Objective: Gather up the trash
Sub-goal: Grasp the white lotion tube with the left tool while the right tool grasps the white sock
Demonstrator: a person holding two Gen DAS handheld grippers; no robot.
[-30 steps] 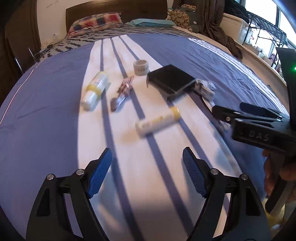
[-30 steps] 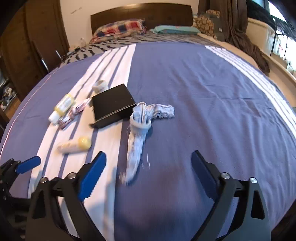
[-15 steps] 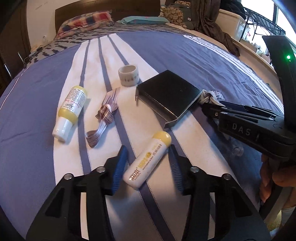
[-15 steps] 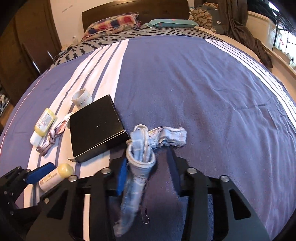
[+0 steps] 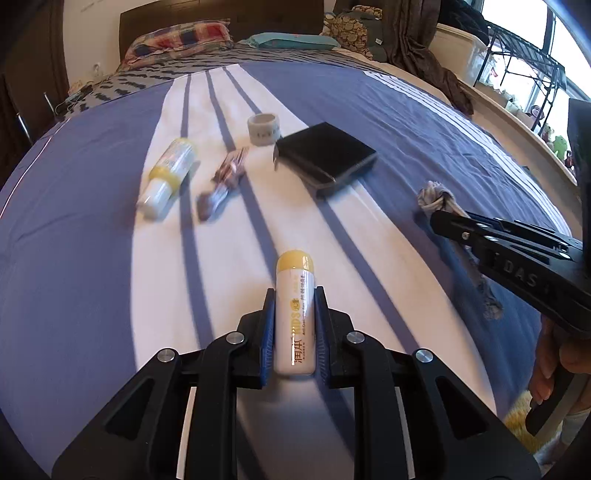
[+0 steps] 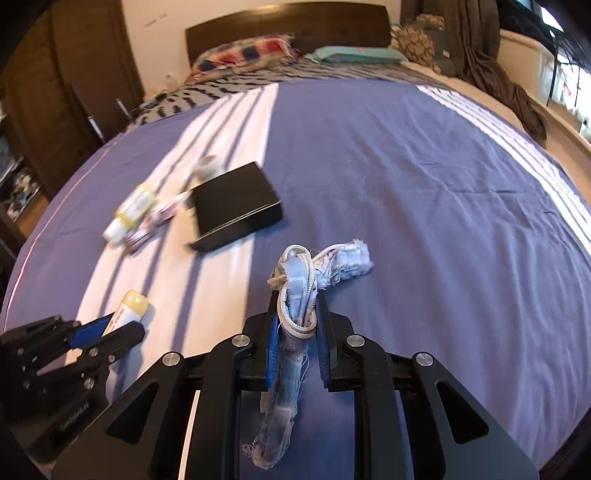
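Observation:
My left gripper (image 5: pixel 294 325) is shut on a white tube with a yellow cap (image 5: pixel 295 314), held over the striped bedspread; the tube also shows in the right wrist view (image 6: pixel 127 308). My right gripper (image 6: pixel 295 332) is shut on a frayed blue denim scrap with a zipper (image 6: pixel 299 291); the scrap shows in the left wrist view (image 5: pixel 437 195) with the right gripper (image 5: pixel 443 218) beside it. On the bed lie a white and yellow bottle (image 5: pixel 168 175), a crumpled wrapper (image 5: pixel 223 181), a roll of tape (image 5: pixel 263 129) and a black box (image 5: pixel 325 157).
The blue bedspread (image 6: pixel 424 192) with white stripes covers the bed. Pillows (image 5: pixel 177 38) and the dark headboard (image 6: pixel 288 26) lie at the far end. Brown clothes (image 6: pixel 491 66) hang at the bed's right edge. A wooden wardrobe (image 6: pixel 70 74) stands to the left.
Both grippers went from wide open to shut: the left closed on the yellow-capped tube, the right on the denim scrap. Both objects now point straight along the fingers.

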